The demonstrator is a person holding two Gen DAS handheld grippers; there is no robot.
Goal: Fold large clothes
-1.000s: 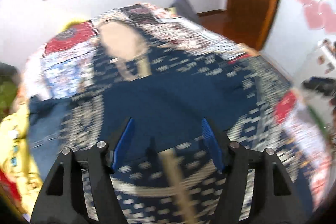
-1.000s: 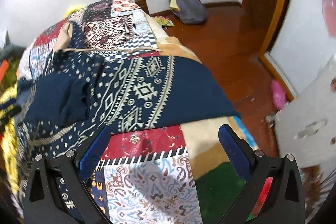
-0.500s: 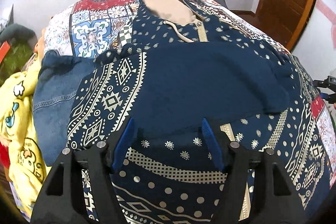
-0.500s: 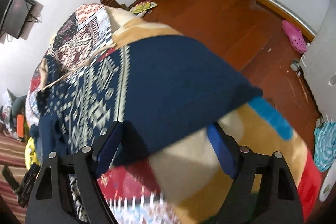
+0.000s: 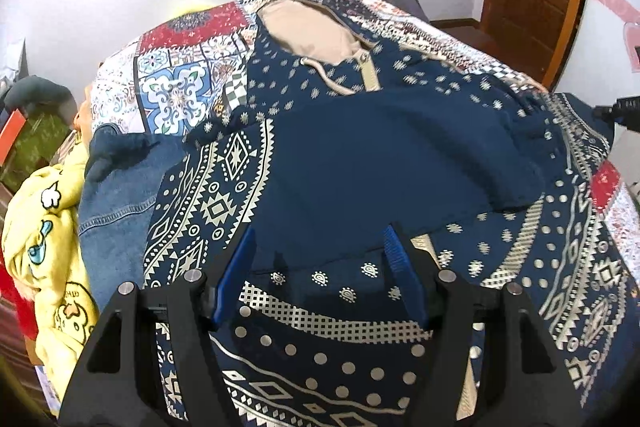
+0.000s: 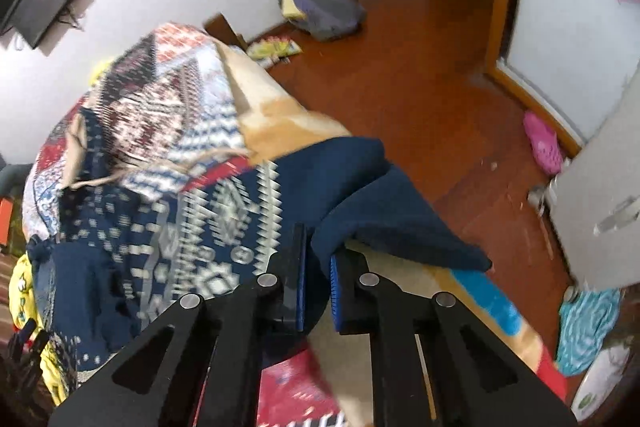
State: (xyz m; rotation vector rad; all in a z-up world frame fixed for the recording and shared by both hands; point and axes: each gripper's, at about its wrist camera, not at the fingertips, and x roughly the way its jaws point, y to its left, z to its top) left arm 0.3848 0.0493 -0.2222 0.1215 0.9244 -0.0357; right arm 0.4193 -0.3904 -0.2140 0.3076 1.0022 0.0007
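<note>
- Between the blue pads of the right claw (image 6: pixel 316 281), a bunched edge of the plain navy sleeve of the hoodie (image 6: pixel 168 227) was pinched; its jaws had just been closing and stood almost together on the cloth.
- Only a narrow bite of fabric seemed caught there, so the sleeve could have slid out under a quick pull, judging by how little cloth sat between the pads.
- Over the hoodie's lower front, the left claw (image 5: pixel 320 275) stood partly open, its pads apart and pressing nothing, with the patterned cloth and the edge of the other folded-in sleeve (image 5: pixel 400 155) beneath it.
- If that claw had closed where it hung, it might have taken both the sleeve edge and the body layer beneath, dragging the fold askew.
- Further out, the hoodie lay spread across the patchwork bedspread (image 5: pixel 176 91), its beige-lined hood (image 5: pixel 312 31) toward the far wall.
- The gripped sleeve hung at the bed's edge over the wooden floor (image 6: pixel 420 99); a lost grip could have dropped it off the side.
- A denim garment (image 5: pixel 116 195) and yellow clothing (image 5: pixel 48 227) lay just beside the hoodie, and a wide sweep could have snagged them.
</note>
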